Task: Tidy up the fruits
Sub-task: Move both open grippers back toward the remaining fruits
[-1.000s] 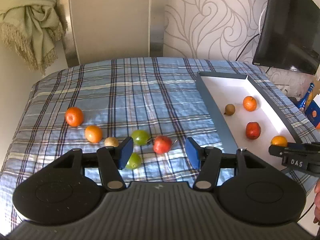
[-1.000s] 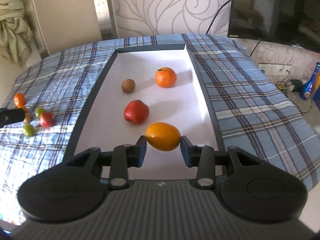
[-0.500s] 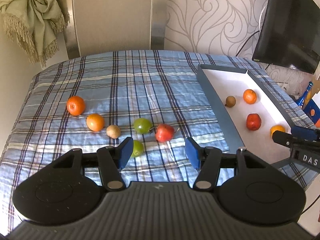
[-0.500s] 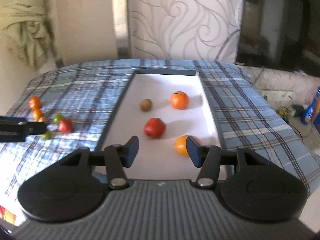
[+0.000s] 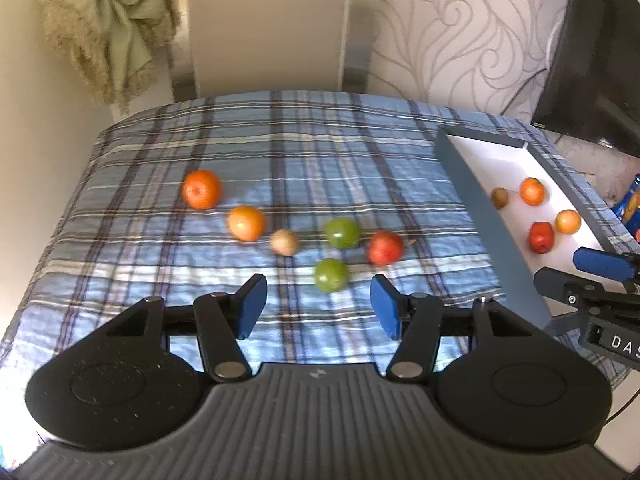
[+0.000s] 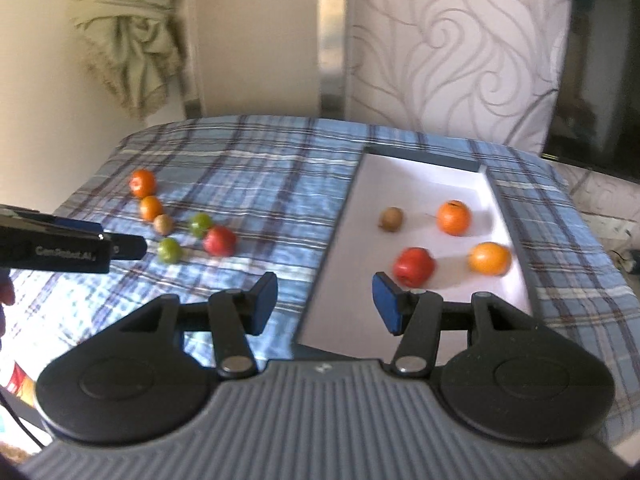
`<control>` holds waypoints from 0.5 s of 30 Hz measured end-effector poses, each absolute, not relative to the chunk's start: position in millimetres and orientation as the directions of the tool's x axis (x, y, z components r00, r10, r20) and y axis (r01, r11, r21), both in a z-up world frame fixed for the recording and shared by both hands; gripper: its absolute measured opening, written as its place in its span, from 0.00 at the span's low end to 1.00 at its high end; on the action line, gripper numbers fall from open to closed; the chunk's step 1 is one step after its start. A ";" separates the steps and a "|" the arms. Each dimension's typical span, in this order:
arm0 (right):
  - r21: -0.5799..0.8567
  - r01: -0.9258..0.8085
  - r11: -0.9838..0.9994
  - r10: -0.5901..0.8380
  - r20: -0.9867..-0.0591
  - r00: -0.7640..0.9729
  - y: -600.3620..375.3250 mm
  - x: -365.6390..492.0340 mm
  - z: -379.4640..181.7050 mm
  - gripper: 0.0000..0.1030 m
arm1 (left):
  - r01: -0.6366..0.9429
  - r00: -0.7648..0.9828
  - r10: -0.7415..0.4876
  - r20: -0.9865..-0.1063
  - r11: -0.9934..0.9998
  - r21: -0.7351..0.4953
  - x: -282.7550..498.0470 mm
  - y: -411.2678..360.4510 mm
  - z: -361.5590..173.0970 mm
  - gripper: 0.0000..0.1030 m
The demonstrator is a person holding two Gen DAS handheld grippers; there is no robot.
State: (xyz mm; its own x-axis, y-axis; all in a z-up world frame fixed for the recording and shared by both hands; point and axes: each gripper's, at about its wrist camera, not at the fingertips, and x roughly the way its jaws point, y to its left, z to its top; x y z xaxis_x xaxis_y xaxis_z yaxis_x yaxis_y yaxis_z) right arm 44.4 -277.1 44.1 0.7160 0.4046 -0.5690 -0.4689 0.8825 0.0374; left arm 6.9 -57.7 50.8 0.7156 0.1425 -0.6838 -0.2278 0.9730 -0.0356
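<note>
- Left gripper [image 5: 318,306] has jaws parted, nothing between the pads; hangs over the plaid tablecloth [image 5: 320,152].
- Just ahead of its blue pads: a green fruit [image 5: 330,275], nearest, sits in line with the gap.
- Beyond that, a second green fruit [image 5: 342,233] with a red apple [image 5: 385,247] to its right, apart from both pads.
- Further ahead-left of the left pad: a small tan fruit [image 5: 284,242], then an orange [image 5: 246,222], then a deeper orange tangerine [image 5: 202,189], running in a diagonal line away to the left.
- Right gripper [image 6: 325,304] has jaws apart and empty; they have just been opening, nothing between them.
- It hovers over the near left corner of the grey-walled tray [image 6: 334,248], left pad over cloth, right pad over the white tray floor.
- In the tray, just past the right pad: a red apple [image 6: 414,266]; to its right a yellow-orange fruit [image 6: 489,258] close to the right wall.
- Farther ahead in the tray: a brown kiwi-like fruit [image 6: 391,219] and an orange [image 6: 453,217], well apart from the pads.
- Left gripper's finger shows at far left of the right wrist view, near the loose green fruit.
- Dark TV [image 5: 596,52] off to the right, beige cloth [image 5: 108,36] hanging at far left.
</note>
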 end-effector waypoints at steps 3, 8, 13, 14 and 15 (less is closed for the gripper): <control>0.046 -0.511 0.858 0.440 -0.578 0.687 -262.6 47.6 44.8 0.53 | -0.253 0.714 0.162 -0.681 0.967 -0.035 1.6 -47.9 52.2 0.61; 0.040 -0.565 0.824 0.477 -0.585 0.656 -238.1 54.5 45.3 0.53 | -0.289 0.712 0.196 -0.674 0.957 -0.028 -4.6 -33.9 56.0 0.61; 0.043 -0.597 0.801 0.495 -0.610 0.619 -216.0 68.1 41.5 0.52 | -0.331 0.705 0.232 -0.670 0.943 -0.021 -11.2 -18.4 58.3 0.61; 0.046 -0.601 0.798 0.497 -0.614 0.613 -212.3 71.0 40.6 0.52 | -0.337 0.703 0.238 -0.670 0.941 -0.020 -12.1 -16.3 58.5 0.61; 0.048 -0.605 0.795 0.499 -0.619 0.606 -207.9 73.9 39.6 0.52 | -0.343 0.701 0.244 -0.670 0.939 -0.017 -13.4 -14.0 58.7 0.61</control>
State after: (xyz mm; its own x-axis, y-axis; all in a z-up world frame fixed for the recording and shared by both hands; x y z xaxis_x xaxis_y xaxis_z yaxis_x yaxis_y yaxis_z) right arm 73.9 -207.9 39.6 0.6063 0.4995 -0.6189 -0.6052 0.7946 0.0484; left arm -13.4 -14.0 58.7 0.7013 0.2439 -0.6699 -0.3432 0.9391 -0.0174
